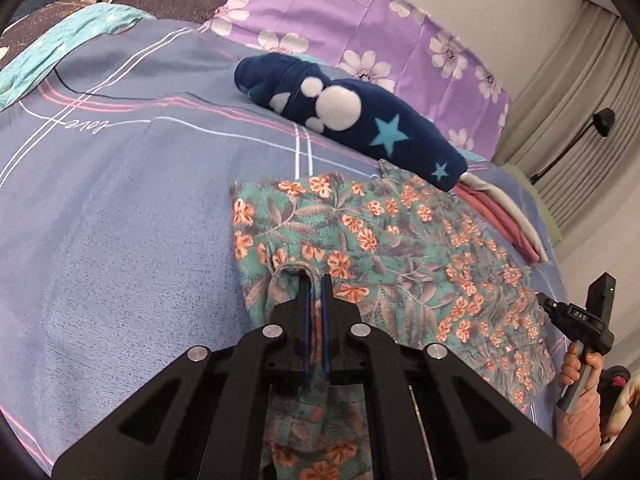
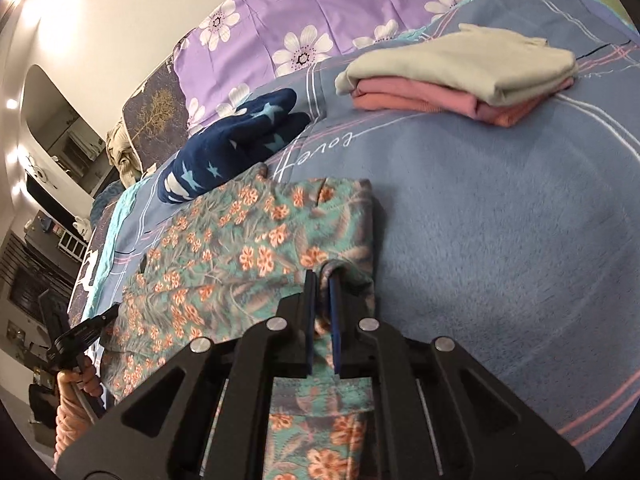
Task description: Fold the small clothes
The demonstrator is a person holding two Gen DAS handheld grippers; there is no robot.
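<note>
A teal garment with orange flowers (image 1: 400, 248) lies spread on the blue bedspread (image 1: 120, 208). My left gripper (image 1: 315, 280) is shut on a fold of its near left edge, and the cloth drapes down between the black jaws. In the right wrist view the same floral garment (image 2: 240, 240) stretches leftwards. My right gripper (image 2: 322, 280) is shut on its near right corner, with fabric pinched between the blue pads. The right gripper's handle (image 1: 588, 320) shows at the right edge of the left wrist view, held by a hand. The left gripper's handle (image 2: 76, 336) shows at the left edge of the right wrist view.
A navy fleece piece with stars and white dots (image 1: 352, 120) lies beyond the garment. A folded stack of beige and pink clothes (image 2: 460, 76) sits at the back right on the bedspread (image 2: 500, 240). A purple flowered pillow (image 2: 320, 12) lines the far edge. Curtains (image 1: 572, 120) hang at the right.
</note>
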